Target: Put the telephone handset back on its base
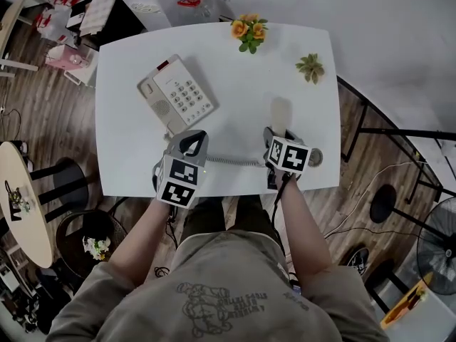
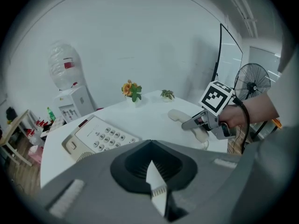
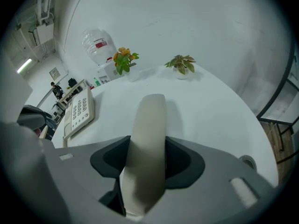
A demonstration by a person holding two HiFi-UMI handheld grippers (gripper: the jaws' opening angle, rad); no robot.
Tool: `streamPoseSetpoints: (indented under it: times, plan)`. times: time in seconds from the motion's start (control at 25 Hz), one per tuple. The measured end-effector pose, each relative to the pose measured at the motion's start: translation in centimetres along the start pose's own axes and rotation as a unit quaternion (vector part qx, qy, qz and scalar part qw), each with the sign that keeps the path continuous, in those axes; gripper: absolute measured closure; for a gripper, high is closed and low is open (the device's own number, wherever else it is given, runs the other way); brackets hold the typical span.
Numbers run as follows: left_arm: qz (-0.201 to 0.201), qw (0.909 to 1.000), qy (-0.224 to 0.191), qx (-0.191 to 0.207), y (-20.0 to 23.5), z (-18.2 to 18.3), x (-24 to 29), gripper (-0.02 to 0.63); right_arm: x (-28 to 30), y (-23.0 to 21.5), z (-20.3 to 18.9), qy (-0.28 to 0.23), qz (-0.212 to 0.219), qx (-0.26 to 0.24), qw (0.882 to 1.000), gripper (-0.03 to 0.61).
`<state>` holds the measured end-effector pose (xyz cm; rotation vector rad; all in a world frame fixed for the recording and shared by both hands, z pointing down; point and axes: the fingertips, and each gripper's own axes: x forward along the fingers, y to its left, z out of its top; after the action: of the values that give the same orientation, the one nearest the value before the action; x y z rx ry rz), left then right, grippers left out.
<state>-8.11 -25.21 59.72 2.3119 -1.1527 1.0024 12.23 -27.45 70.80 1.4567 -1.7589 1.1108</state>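
- Gripped at its near end between the half-spread jaws of the right gripper (image 3: 148,141): the handset (image 3: 150,113), lying flat on the white table (image 1: 235,70).
- Well apart from the base (image 1: 176,93), off to its right in the head view.
- Closed tip to tip, holding nothing clearly: the left gripper (image 2: 150,146), near the table's front edge.
- Stretched between the 2 grippers: the coiled cord (image 1: 235,161).

Person seen from above, wearing a grey-olive, short-sleeved T-shirt (image 1: 214,291) with a dark line-drawn print and small, unreadable lettering on the chest. The left gripper (image 1: 192,140) and right gripper (image 1: 273,134) have grey moulded housings and black-lined jaws. Each carries a white cube (image 1: 178,182) bearing black square markers. A thin black cable (image 1: 279,191) trails from the right gripper.
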Motion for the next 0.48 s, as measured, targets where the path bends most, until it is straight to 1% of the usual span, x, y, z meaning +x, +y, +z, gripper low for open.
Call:
streamPoseSetpoints:
  times: [0.08,0.2,0.48]
  plan:
    - [0.003,1.0000,-0.006,0.000,0.1,0.4,-0.5,0.614,-0.6,0.5,0.1,-0.003,0.008,-0.003,1.000,0.334]
    - [0.012,0.9998,-0.015,-0.004,0.4,1.1,-1.4,0.614,-2.3,1.5,1.0,-0.009,0.018,-0.020,1.000,0.334]
    - [0.040,0.9983,-0.041,-0.012,1.5,2.8,-4.4,0.614,-7.3,5.1,4.6,-0.056,0.071,-0.054,0.994,0.334]
